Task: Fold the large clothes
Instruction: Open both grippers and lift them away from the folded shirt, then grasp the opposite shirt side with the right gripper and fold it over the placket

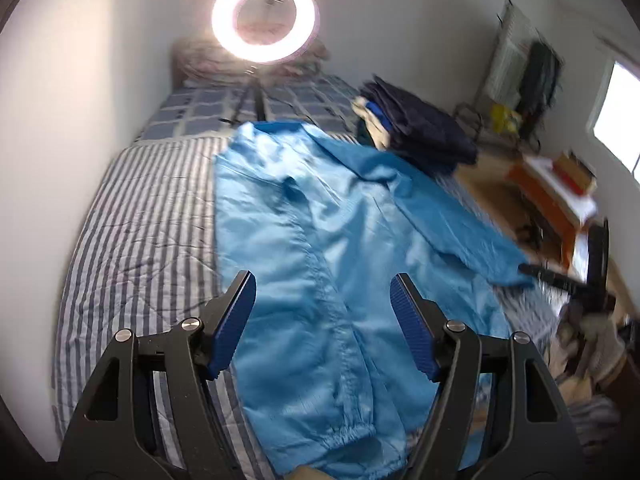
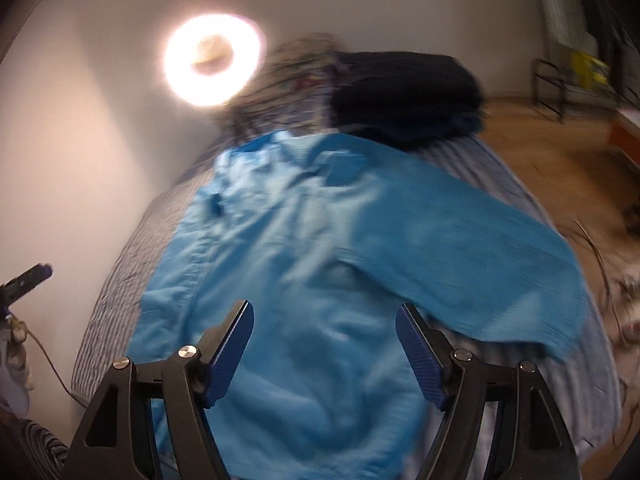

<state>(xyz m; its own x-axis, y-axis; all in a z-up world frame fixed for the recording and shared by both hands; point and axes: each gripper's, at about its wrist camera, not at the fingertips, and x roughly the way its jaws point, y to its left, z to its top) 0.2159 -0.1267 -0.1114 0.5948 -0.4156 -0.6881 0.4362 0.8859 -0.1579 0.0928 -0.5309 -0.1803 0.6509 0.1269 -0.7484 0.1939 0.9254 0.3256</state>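
Bedroom setting: a bed [image 1: 132, 216] with a striped cover stands against a pale wall, a lit ring light [image 1: 265, 21] on a tripod at its far end. Spread along the bed lies the task's thing — a large light-blue jacket [image 1: 320, 248], collar toward the ring light and hem toward the cameras.

Progress, as judged from how the cloth lies: the garment is laid out roughly flat with its front closed, but the body shows no crosswise fold. One sleeve [image 2: 480, 272] is still spread out to the side, its end reaching toward the bed's edge. An elasticated cuff [image 1: 344, 428] lies on the body near the hem, so the other sleeve may already be turned in; this cannot be told for certain. Folding is therefore at an early stage — the outstretched sleeve and the body folds remain. A stack of dark folded clothes [image 1: 424, 128] at the far end, just beside the collar, suggests other garments already done.

Left hand-held gripper [image 1: 323, 294]: jaws spread wide, nothing between them, poised above the lower body of the jacket. Right hand-held gripper [image 2: 324, 322]: likewise wide and empty, above the jacket's middle.

Differences between views: the left wrist view is sharp and shows the centre seam, the cuff and, at right, a low orange shelf [image 1: 560, 196] on the wooden floor. The right wrist view is motion-blurred, yet alone shows the whole outstretched sleeve and the left gripper's tip at its left margin.
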